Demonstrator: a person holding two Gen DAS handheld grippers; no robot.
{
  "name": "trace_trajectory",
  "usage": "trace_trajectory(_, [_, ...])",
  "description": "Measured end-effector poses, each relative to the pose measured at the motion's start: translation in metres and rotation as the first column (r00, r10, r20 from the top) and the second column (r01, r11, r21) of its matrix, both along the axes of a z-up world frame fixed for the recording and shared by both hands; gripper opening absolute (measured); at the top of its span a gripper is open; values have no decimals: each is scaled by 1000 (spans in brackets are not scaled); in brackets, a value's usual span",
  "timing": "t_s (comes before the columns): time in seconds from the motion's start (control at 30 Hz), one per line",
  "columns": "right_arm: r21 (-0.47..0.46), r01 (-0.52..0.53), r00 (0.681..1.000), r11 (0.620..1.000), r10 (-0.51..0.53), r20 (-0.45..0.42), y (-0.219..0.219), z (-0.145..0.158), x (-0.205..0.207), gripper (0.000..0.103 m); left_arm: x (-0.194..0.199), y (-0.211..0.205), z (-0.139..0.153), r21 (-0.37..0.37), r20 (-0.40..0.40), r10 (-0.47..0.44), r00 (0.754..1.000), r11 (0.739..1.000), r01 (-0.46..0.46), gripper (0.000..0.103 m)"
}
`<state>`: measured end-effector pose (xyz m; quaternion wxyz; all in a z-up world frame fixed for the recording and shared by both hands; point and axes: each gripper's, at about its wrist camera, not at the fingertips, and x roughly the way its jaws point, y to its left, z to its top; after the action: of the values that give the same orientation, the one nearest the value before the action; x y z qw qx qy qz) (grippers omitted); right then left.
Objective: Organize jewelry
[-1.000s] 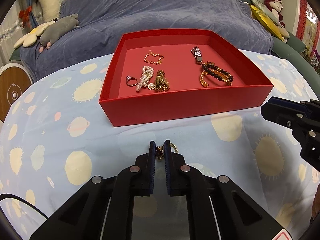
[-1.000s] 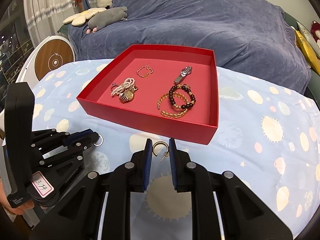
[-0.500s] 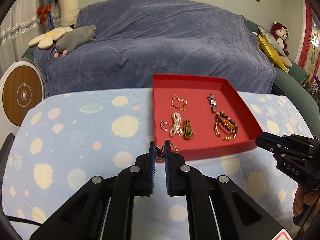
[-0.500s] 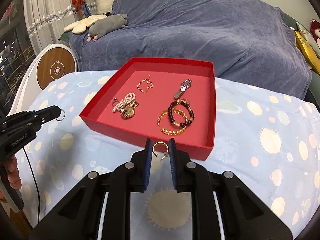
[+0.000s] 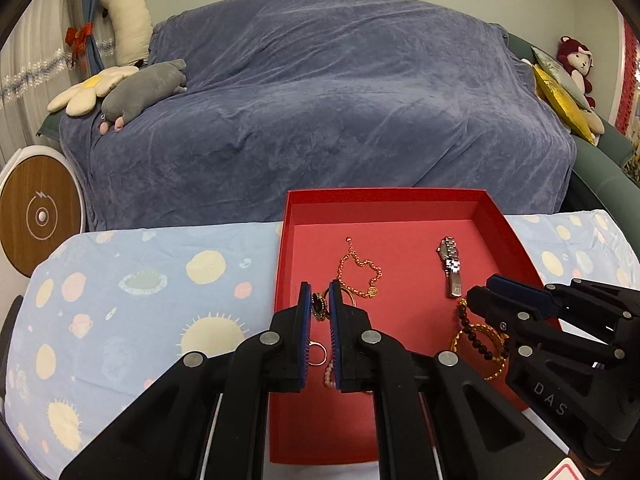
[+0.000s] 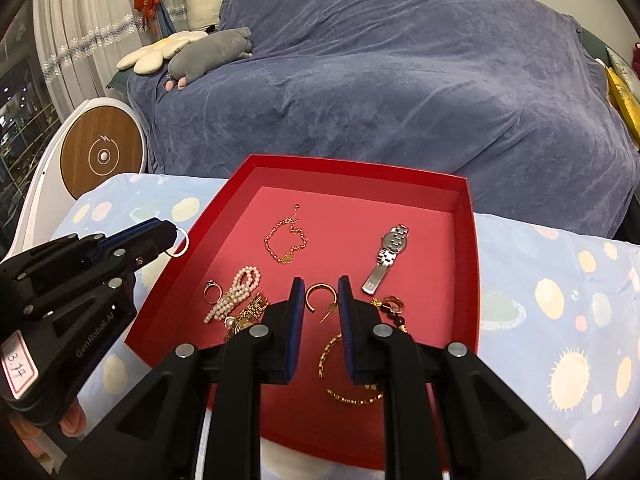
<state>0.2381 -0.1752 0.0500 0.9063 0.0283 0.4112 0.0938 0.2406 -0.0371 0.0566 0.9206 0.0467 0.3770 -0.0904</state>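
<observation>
A red tray sits on the patterned table cloth and holds a gold chain bracelet, a silver watch, a pearl piece, a ring and beaded bangles. My left gripper is shut on a dark-stoned hoop earring above the tray's left side. My right gripper holds a gold hoop earring between its fingers over the tray's middle.
A sofa under a blue-grey cover stands right behind the table, with plush toys on its left end. A round white and wood device stands at the left. Yellow cushions lie at the right.
Both grippers have moved forward with their earrings, from the cloth in front of the tray to above the tray's inside. The right gripper's fingers now stand a little wider apart.
</observation>
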Motion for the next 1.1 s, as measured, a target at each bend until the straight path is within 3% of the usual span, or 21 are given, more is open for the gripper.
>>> trace_trajectory(0.17, [8,-5,1000,1000,6,-17,3,-12,13,17,8,0,-14,10,-22,24,999,1000,-24,9])
trace_trajectory(0.33, [-5,0,1000,1000,0,-2,4,-13,12,18,9,1,-17,22,-24,47,999,999,-46,20])
trace_trajectory(0.47, [-4,5,1000,1000,-5,18,2,-5,3,31,4,3,-15,24,-14,57,998,998,-56,28])
trace_trajectory(0.53, [-5,1,1000,1000,0,24,1,0,-5,31,-3,3,-12,37,-5,54,999,998,-54,30])
trace_trajectory(0.63, [-6,3,999,1000,-3,34,-2,9,-25,32,-18,4,-3,45,9,55,998,997,-55,31])
trace_trajectory(0.9, [1,26,999,1000,-26,43,-12,22,-98,55,-77,13,16,49,23,61,998,997,-62,47])
trace_trajectory(1.1, [10,59,997,998,-59,47,-18,24,-141,56,-117,16,17,54,18,56,998,997,-57,48])
